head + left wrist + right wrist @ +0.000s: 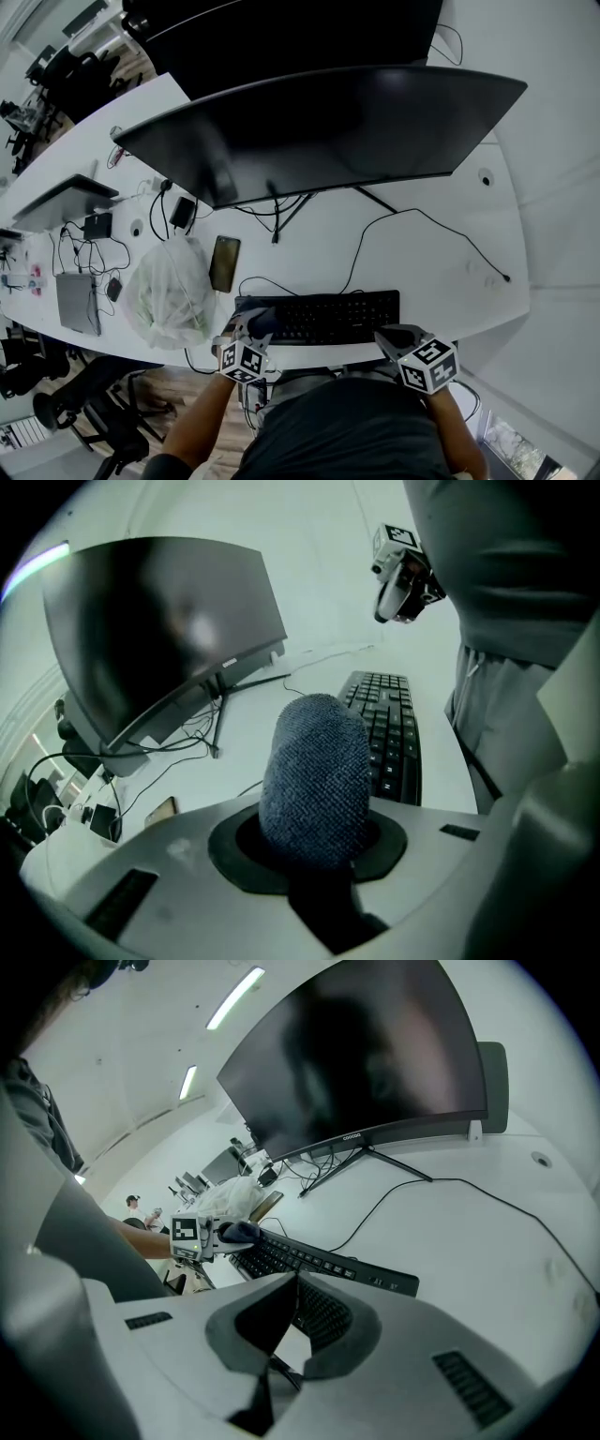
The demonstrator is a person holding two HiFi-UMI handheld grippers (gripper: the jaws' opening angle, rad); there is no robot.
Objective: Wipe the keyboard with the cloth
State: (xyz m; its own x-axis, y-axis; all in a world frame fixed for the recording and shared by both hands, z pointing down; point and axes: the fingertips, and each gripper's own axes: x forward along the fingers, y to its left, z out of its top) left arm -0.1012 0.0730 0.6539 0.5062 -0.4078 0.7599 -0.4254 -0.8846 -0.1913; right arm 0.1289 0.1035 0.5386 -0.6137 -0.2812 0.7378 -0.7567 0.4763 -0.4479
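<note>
We found the fingers of the left gripper clamped on the blue cloth, at the left end of the keyboard. The fingers of the right gripper were together, empty, near the keyboard's right end on the white bench.

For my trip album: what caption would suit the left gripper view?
Left gripper clamps a rolled blue-grey cloth, facing the black keyboard on a white desk.

A person in a dark grey short-sleeved top, with the left claw and the right claw, both pale grey, each bearing a white cube with black square markers.
</note>
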